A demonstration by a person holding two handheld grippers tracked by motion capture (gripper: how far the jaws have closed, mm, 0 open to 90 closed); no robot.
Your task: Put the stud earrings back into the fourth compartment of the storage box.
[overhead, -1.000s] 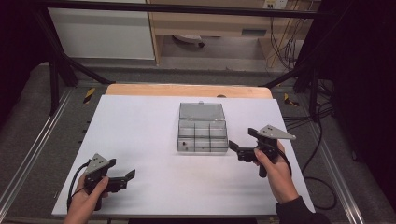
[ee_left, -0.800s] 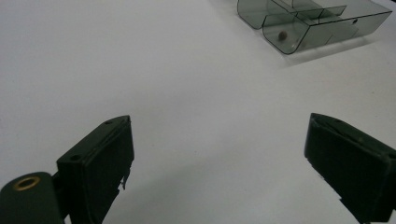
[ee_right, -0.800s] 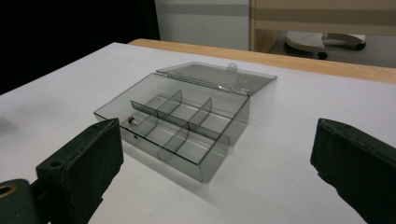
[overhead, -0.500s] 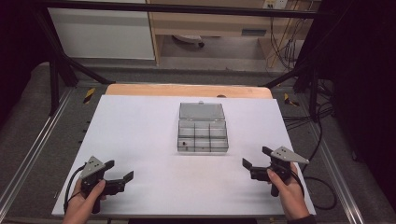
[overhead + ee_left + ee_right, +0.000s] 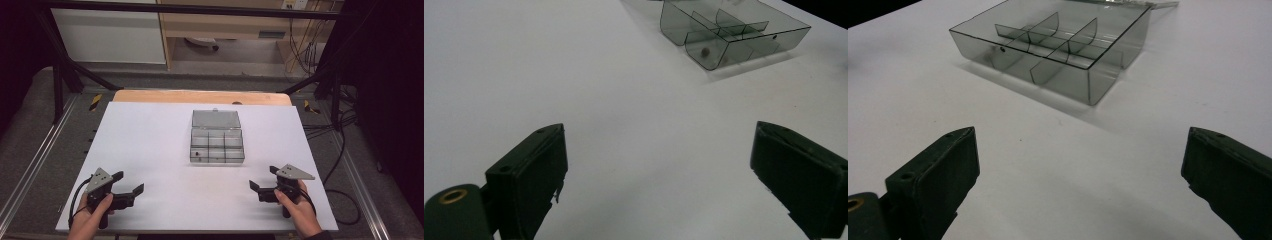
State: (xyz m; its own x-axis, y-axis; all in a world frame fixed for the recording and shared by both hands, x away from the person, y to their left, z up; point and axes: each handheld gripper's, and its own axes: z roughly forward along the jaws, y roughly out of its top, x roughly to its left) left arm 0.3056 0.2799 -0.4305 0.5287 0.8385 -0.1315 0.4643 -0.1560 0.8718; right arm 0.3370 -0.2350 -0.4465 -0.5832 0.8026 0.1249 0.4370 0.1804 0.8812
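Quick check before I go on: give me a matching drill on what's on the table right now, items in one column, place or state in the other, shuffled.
Items:
1. left claw
2. right claw
3. clear box
4. box lid

Place or state:
a. folded back flat on the far side of the box
b. open, near the front right corner of the table
c. middle of the table, divided into compartments
d. open, near the front left corner of the table

Pairs: 1-d, 2-b, 3-c, 4-a

compartment box (image 5: 217, 146) | clear smoky plastic | lid open, flat behind | table centre
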